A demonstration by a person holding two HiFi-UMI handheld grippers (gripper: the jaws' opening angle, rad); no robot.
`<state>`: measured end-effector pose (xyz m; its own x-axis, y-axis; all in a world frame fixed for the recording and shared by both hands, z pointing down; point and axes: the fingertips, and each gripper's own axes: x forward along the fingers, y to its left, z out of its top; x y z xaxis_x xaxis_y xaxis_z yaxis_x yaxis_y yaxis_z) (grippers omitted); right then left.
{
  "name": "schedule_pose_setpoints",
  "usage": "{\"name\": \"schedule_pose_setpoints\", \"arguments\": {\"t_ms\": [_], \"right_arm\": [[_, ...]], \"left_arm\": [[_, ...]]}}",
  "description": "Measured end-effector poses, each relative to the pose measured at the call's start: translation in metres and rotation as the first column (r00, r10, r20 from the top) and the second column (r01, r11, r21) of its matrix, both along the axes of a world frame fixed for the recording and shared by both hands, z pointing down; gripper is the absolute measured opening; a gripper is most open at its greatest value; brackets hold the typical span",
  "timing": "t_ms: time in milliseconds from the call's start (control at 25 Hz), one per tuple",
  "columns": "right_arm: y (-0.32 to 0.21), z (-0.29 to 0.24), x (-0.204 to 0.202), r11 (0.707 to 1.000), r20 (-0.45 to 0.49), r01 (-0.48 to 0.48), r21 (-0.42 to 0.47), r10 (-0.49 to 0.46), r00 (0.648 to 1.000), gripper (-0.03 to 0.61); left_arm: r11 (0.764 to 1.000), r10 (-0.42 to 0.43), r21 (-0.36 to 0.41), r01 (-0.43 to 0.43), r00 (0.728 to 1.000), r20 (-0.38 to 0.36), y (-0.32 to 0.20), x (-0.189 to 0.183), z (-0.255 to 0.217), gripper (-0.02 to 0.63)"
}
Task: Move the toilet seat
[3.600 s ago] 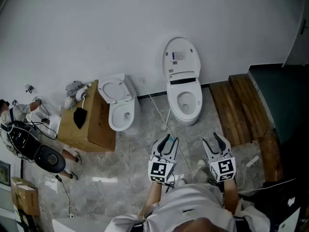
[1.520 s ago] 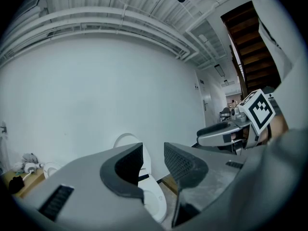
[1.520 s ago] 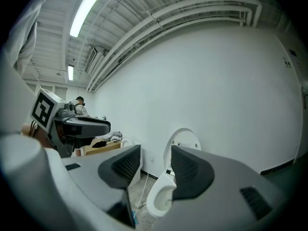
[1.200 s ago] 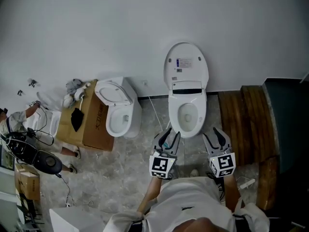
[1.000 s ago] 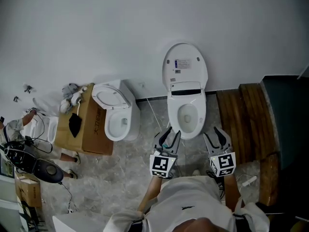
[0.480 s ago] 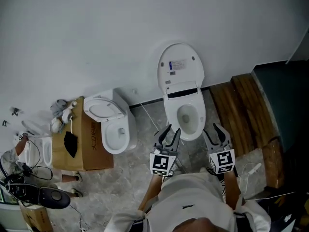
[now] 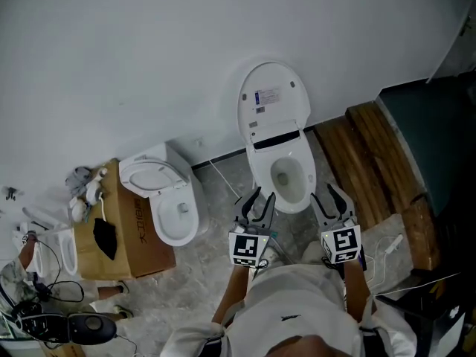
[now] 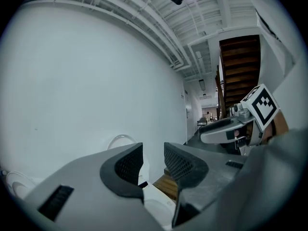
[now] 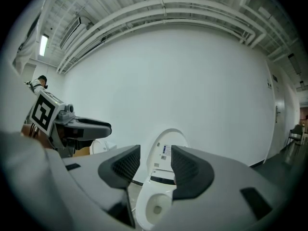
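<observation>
With the left gripper [image 7: 260,195] and right gripper [image 7: 327,193] found narrowly parted and empty, the toilet seat [image 7: 272,99], raised just ahead between them, is judged stiff, light and slippery, best pinched at its free rim.

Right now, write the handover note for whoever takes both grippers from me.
Left gripper: jaws narrowly apart and empty, held just short of the front of the toilet's bowl.
Right gripper: the same, empty, at the other side of the bowl's front.
Toilet: stands against the wall with its lid up. The seat looks down on the bowl, though I can't be certain. A smaller toilet and a cardboard box stand off to the left gripper's side.
Done: only the approach; nothing is gripped.
Left: reach the seat, grip it and move it.
</observation>
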<state>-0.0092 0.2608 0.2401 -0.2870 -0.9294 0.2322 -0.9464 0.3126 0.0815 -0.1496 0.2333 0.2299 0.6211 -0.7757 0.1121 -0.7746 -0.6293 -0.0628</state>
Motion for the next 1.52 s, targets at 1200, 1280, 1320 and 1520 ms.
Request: {"name": "schedule_pose_setpoints", "arguments": {"t_ms": [1200, 1280, 1320, 1520], "right_arm": [[-0.210, 0.086, 0.083, 0.958, 0.067, 0.235, -0.162, -0.227, 0.972, 0.219], [-0.219, 0.101, 0.087, 0.949, 0.069, 0.251, -0.189, -0.243, 0.968, 0.219], [-0.223, 0.109, 0.088, 0.944, 0.070, 0.257, -0.206, -0.248, 0.966, 0.219], [-0.234, 0.151, 0.096, 0.929, 0.098, 0.239, -0.283, -0.220, 0.971, 0.219]], "left_arm": [[0.972, -0.208, -0.090, 0.218, 0.972, 0.110, -0.197, 0.084, 0.073, 0.155], [0.965, -0.223, -0.112, 0.237, 0.967, 0.123, -0.208, 0.085, 0.085, 0.155], [0.961, -0.229, -0.123, 0.246, 0.964, 0.131, -0.212, 0.085, 0.091, 0.155], [0.949, -0.225, -0.186, 0.256, 0.959, 0.169, -0.227, 0.084, 0.131, 0.155]]}}
